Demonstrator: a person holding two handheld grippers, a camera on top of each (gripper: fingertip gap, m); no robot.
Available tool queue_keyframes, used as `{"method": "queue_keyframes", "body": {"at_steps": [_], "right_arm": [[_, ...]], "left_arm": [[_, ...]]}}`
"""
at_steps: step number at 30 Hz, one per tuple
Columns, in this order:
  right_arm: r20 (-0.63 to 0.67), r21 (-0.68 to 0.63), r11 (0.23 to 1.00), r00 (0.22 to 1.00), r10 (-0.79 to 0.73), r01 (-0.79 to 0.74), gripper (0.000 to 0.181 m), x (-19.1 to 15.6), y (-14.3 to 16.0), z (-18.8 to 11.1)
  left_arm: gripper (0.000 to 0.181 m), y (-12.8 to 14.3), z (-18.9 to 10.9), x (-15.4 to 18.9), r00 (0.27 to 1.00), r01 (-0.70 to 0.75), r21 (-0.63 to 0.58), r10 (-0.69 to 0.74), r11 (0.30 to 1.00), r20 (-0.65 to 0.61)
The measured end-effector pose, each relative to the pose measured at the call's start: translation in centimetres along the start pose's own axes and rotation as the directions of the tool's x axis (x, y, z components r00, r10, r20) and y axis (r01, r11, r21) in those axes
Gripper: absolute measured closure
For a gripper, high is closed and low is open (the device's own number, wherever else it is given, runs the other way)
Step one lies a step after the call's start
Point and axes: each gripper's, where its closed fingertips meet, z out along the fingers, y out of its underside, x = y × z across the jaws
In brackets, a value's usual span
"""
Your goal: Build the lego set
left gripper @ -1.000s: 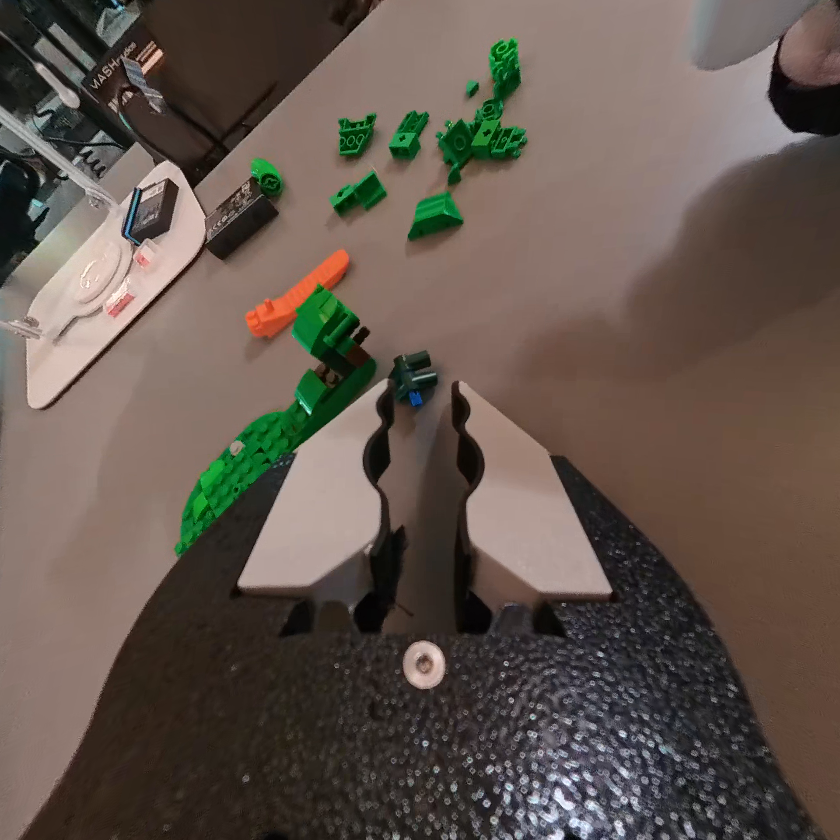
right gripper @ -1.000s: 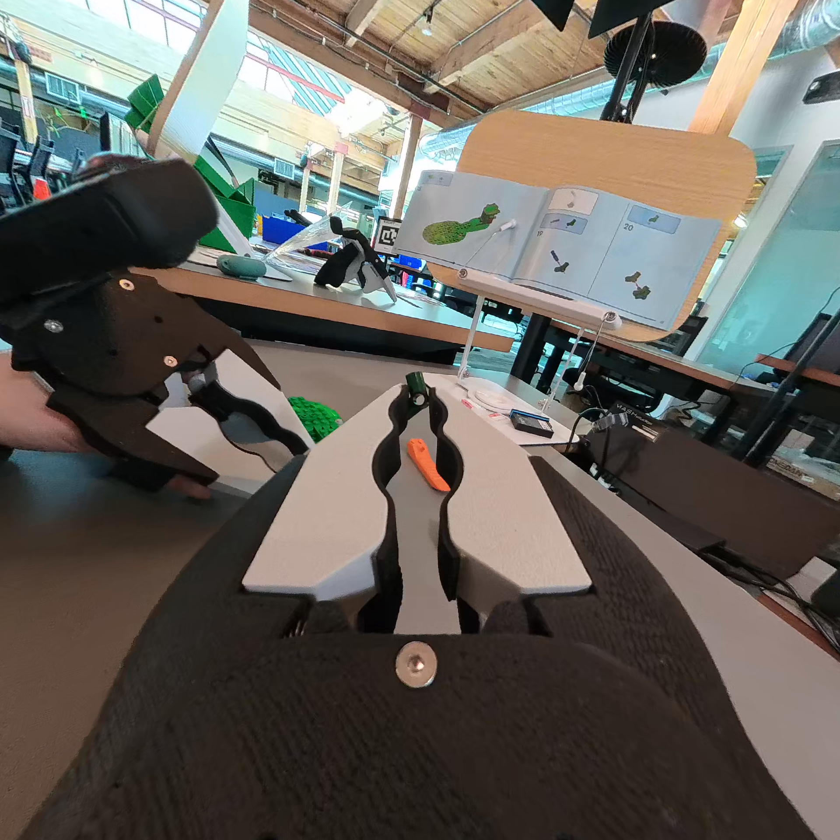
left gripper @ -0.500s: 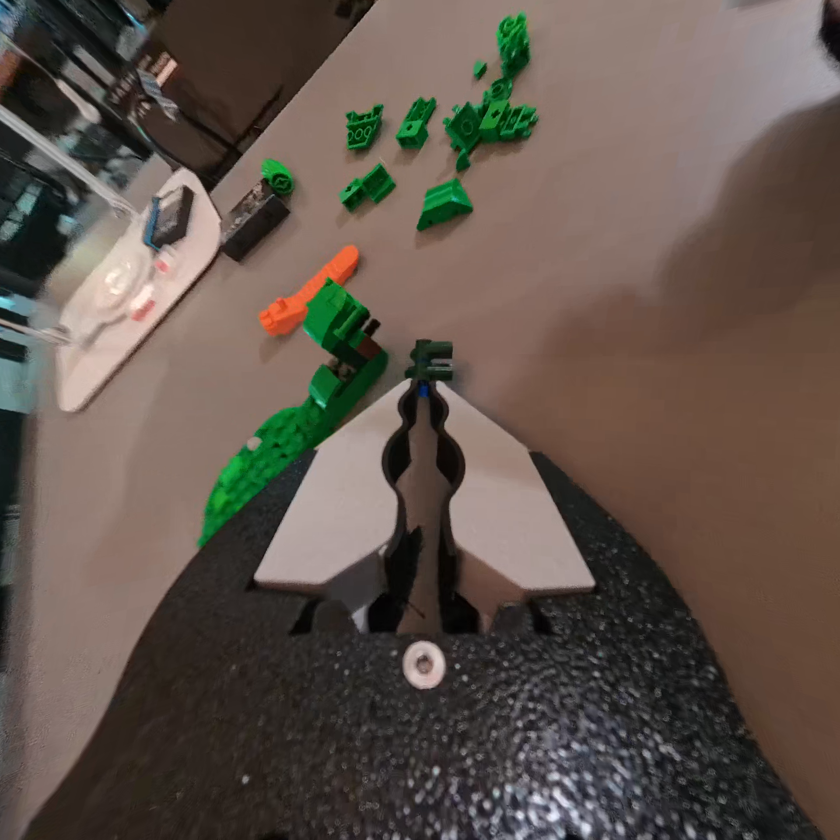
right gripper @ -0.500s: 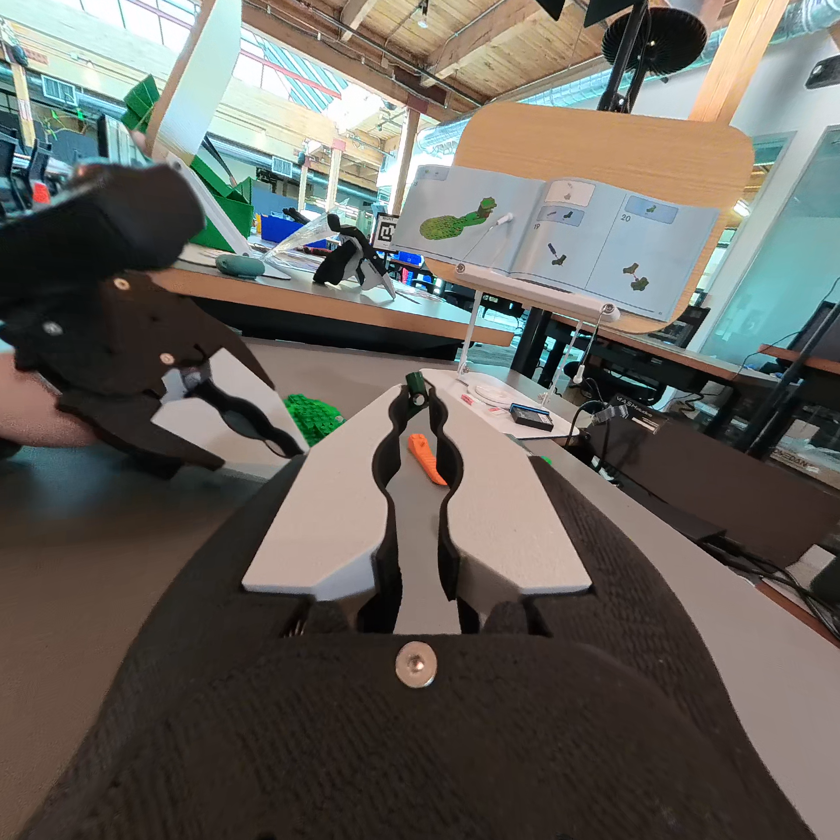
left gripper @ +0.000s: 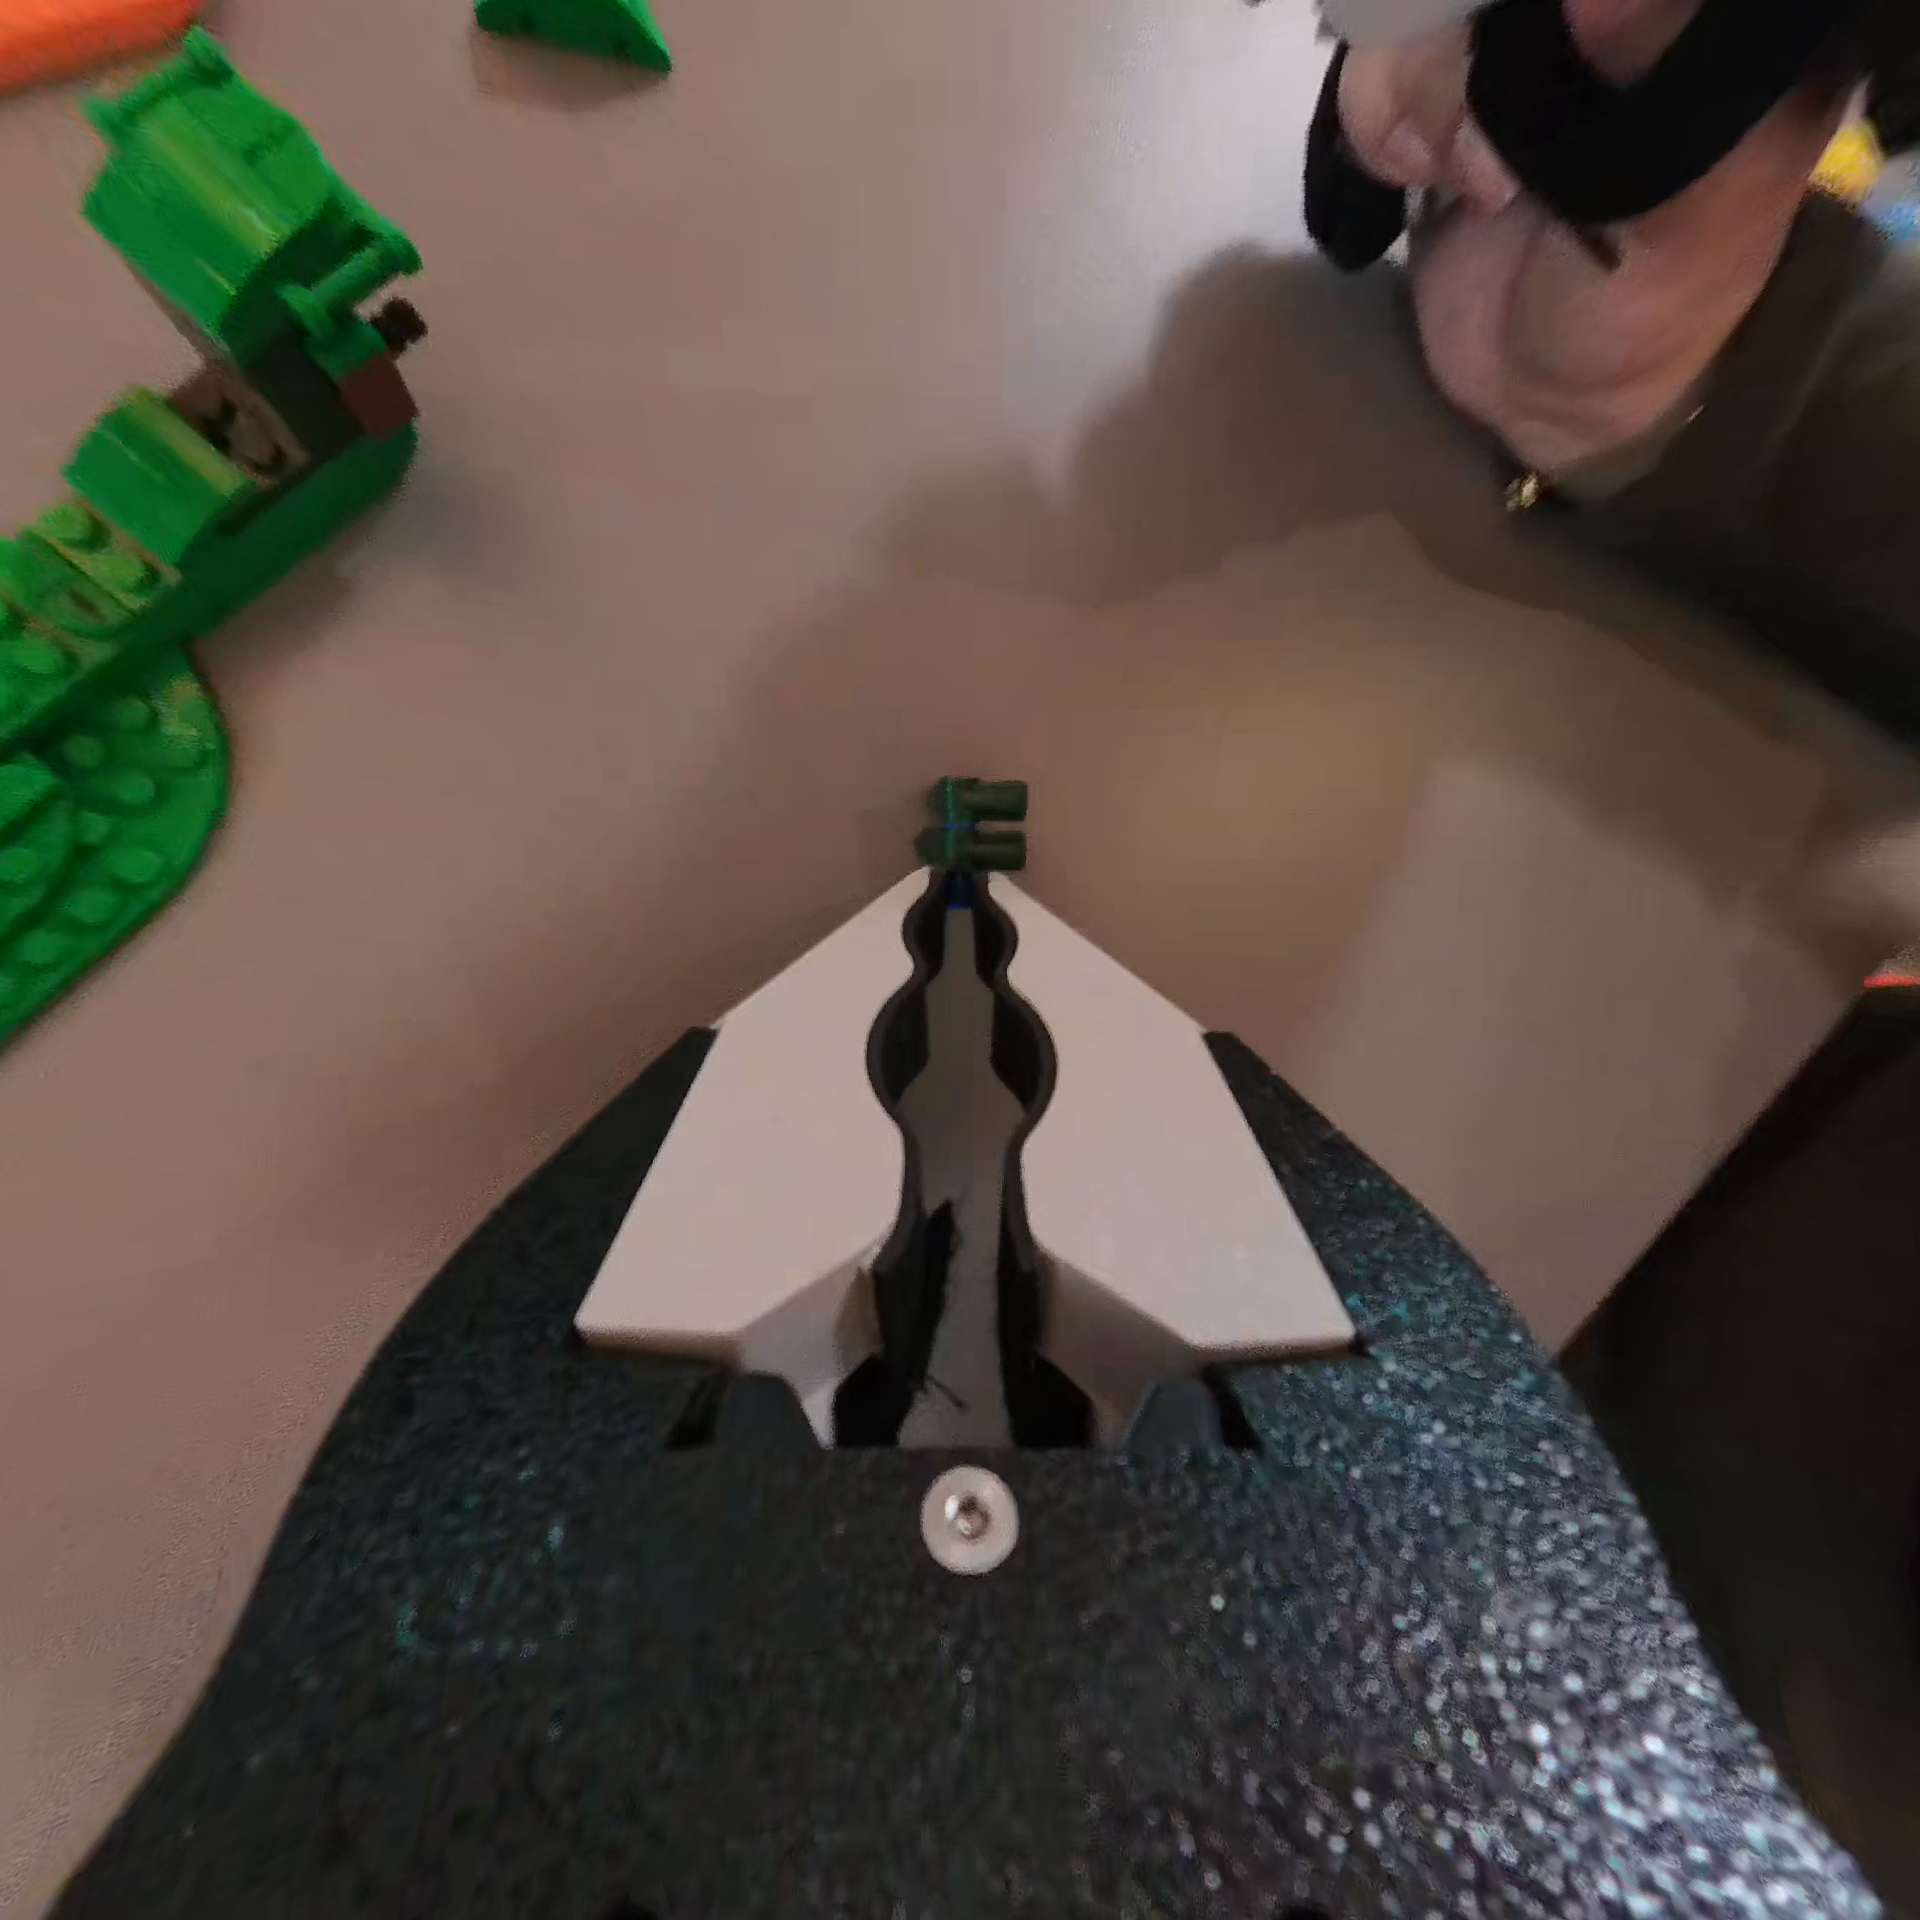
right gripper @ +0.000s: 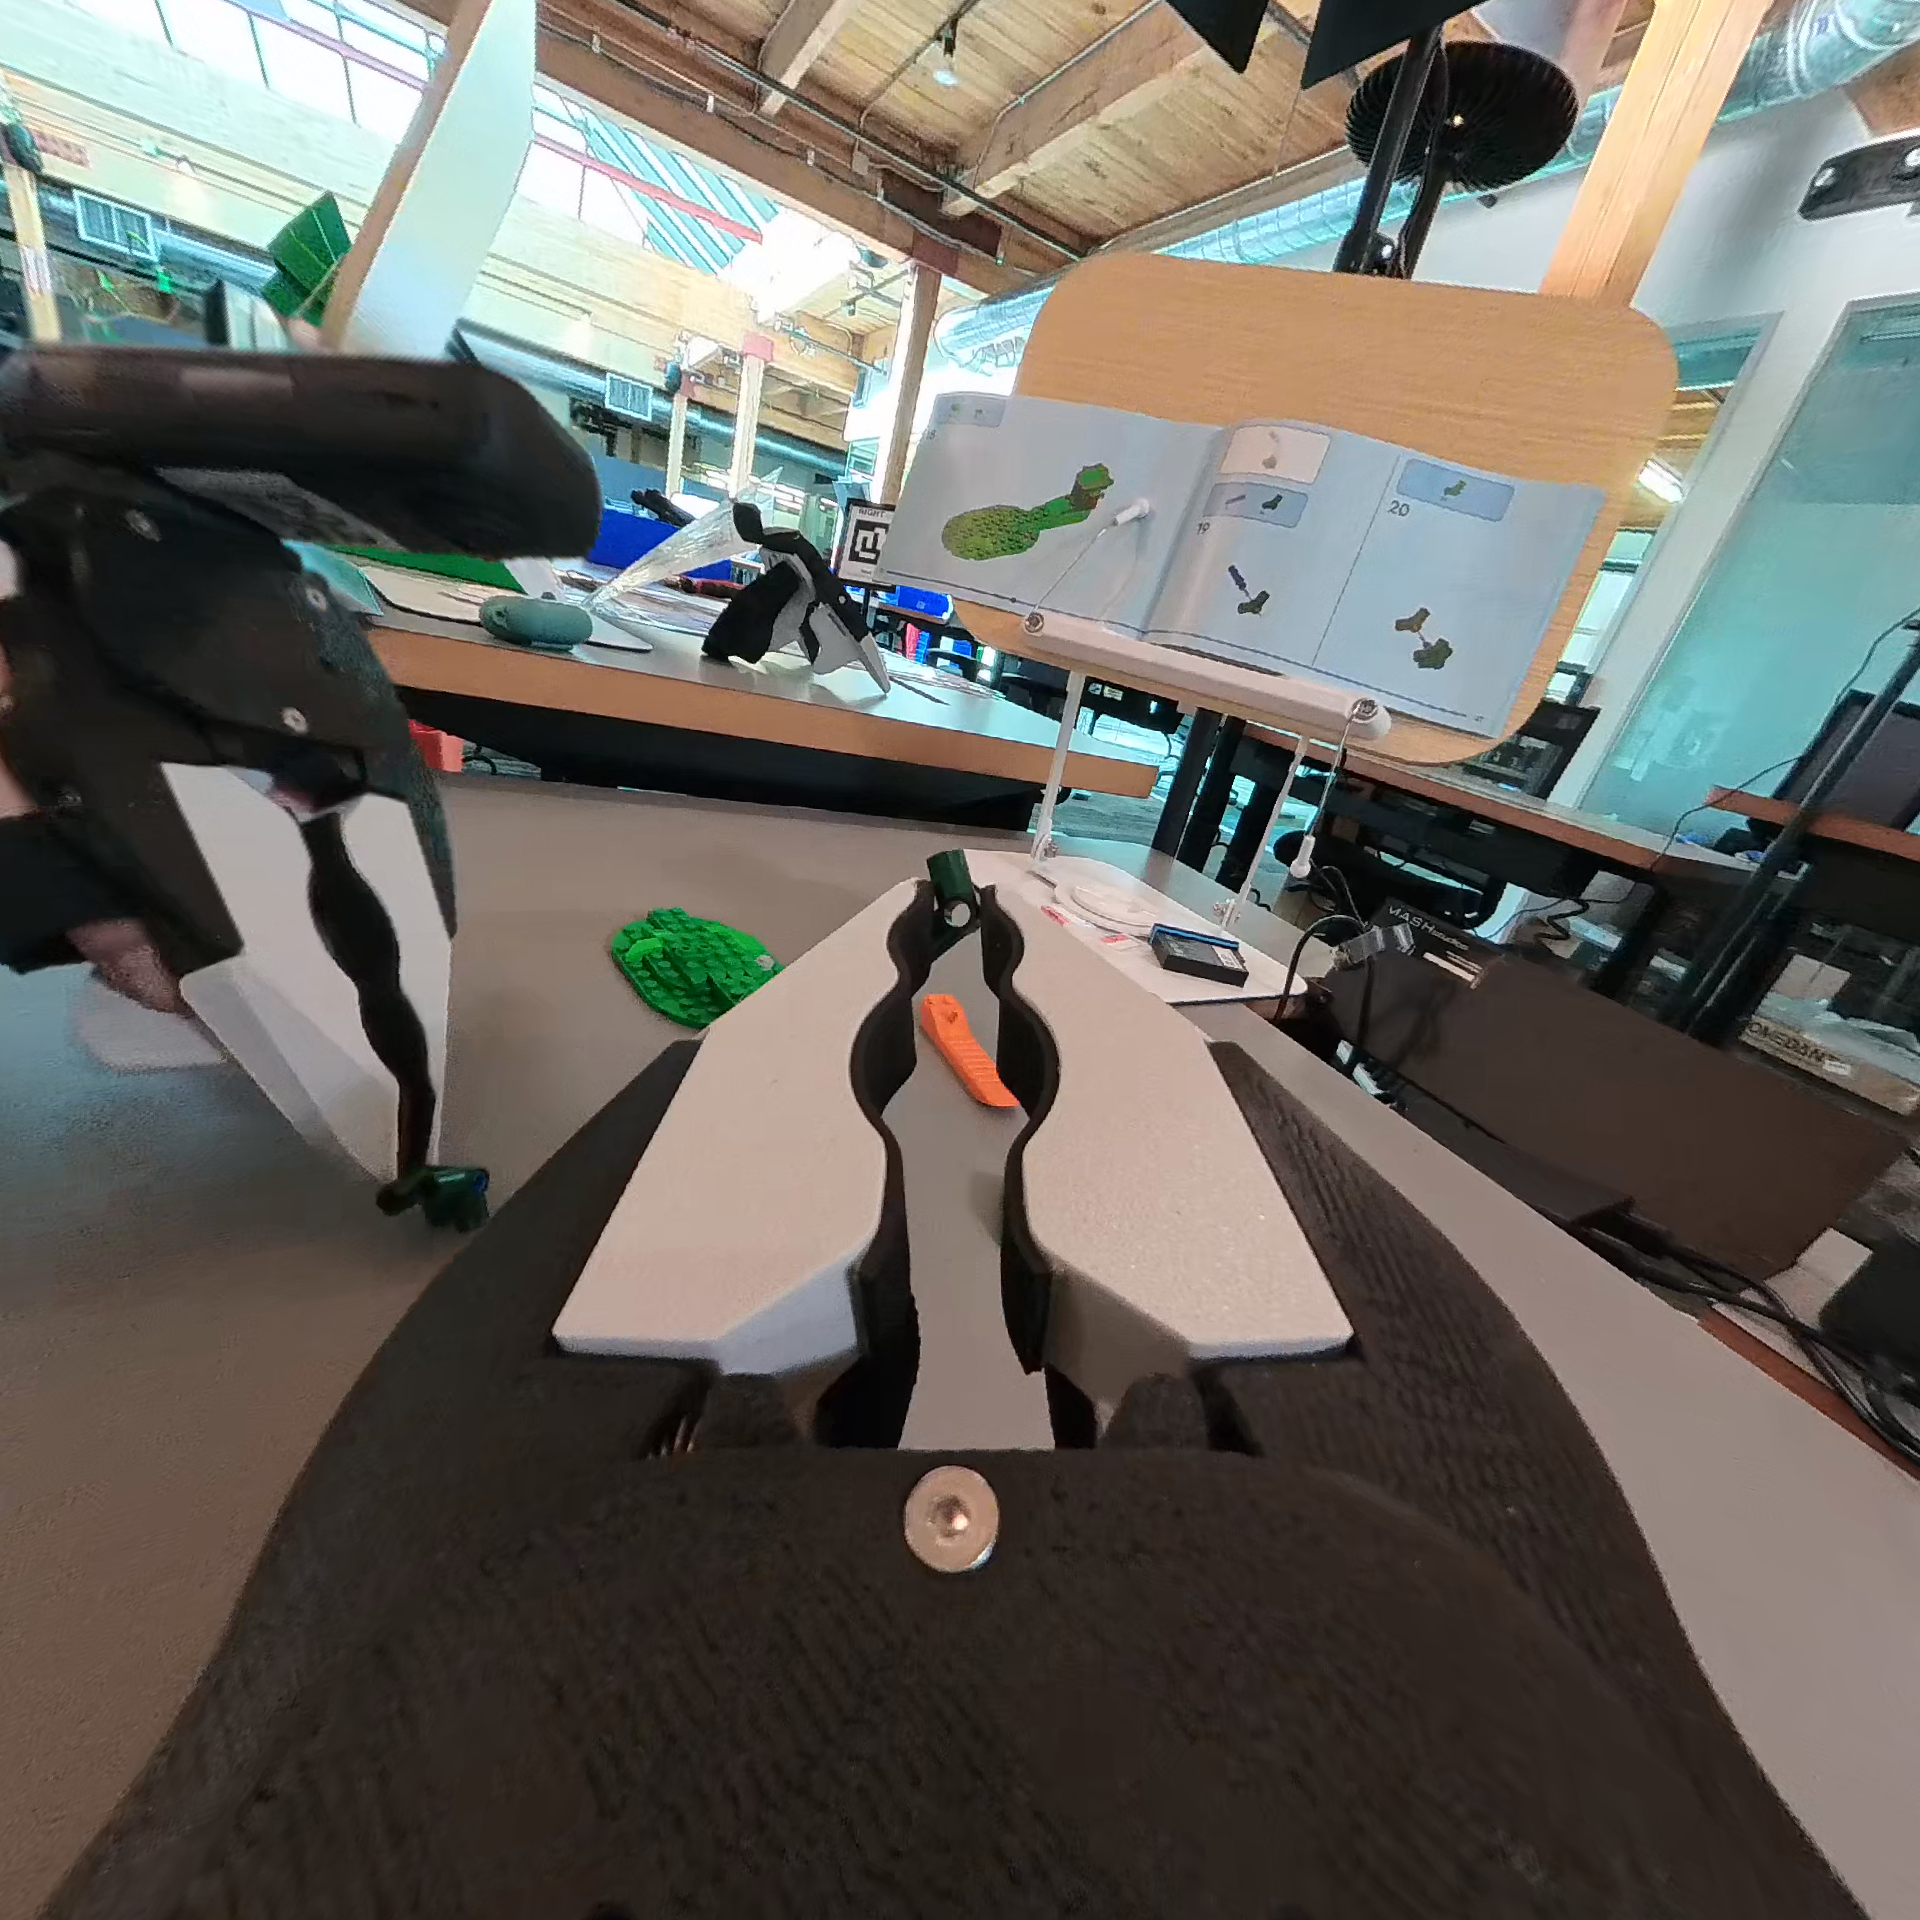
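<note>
The left gripper [left gripper: 961, 883] has its jaws pinched on a small dark green piece [left gripper: 977, 826] with a blue pin, the piece sticking out past the tips just above the desk [left gripper: 727, 520]. In the right wrist view the same gripper [right gripper: 416, 1164] points steeply down at the left, the piece [right gripper: 436, 1193] at its tips close over the desk, a hand [right gripper: 125, 966] behind it. The right gripper [right gripper: 951, 904] has its jaws nearly together, pinching a dark green peg [right gripper: 951, 883] at the tips; it hangs above the desk, aimed level across it.

Beyond the left gripper, to its left, lies the green build [left gripper: 156, 520]: a studded plate with a blocky head raised at its far end, brown and black bits on it. Past that, at the top edge of the left wrist view, sit the end of an orange separator [left gripper: 83, 36] and a green slope [left gripper: 571, 26]. In the right wrist view the separator [right gripper: 966, 1049] shows through the gap between the fingers, the plate [right gripper: 691, 961] just left of them.

Near the desk's far edge a white base [right gripper: 1143, 914] carries a black box [right gripper: 1200, 954] and a stand with an open booklet [right gripper: 1247, 571] on a wooden board. Other desks lie farther back
</note>
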Motion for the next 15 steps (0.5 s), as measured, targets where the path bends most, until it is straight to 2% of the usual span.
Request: {"method": "queue_keyframes", "body": {"at_steps": [2,3,6,8,10,12,15], "right_arm": [[-0.004,0.0,1.0,1.0,0.008,-0.008,0.175,0.1,0.0,-0.1],[-0.005,0.0,1.0,1.0,0.013,-0.013,0.175,0.2,0.0,-0.1],[-0.002,-0.003,1.0,1.0,0.022,-0.022,0.175,0.2,0.1,-0.1],[0.003,-0.007,1.0,1.0,0.02,-0.02,0.175,0.1,0.1,-0.1],[0.009,-0.011,1.0,1.0,0.017,-0.017,0.175,-0.1,0.2,0.0],[0.015,-0.016,1.0,1.0,0.02,-0.02,0.174,-0.2,0.3,0.1],[0.021,-0.025,0.999,0.999,0.025,-0.025,0.175,-0.3,0.5,0.2]], "left_arm": [[0.179,-0.4,0.2,0.0,0.995,0.097,0.049,-0.095,0.994,-0.041],[0.179,-0.7,0.2,-0.6,0.994,0.107,0.088,-0.107,0.99,-0.009],[0.167,-0.9,0.2,-2.1,0.987,-0.027,0.159,0.001,0.987,0.163],[0.143,-1.0,0.3,-1.7,0.977,-0.09,0.198,0.048,0.976,0.209],[0.129,-0.8,0.3,-2.0,0.957,-0.147,0.206,0.086,0.968,0.277],[0.122,-0.8,-0.2,-2.6,0.925,-0.208,0.21,0.122,0.955,0.36],[0.124,-0.9,-0.8,-3.1,0.886,-0.293,0.2,0.187,0.935,0.424]]}}
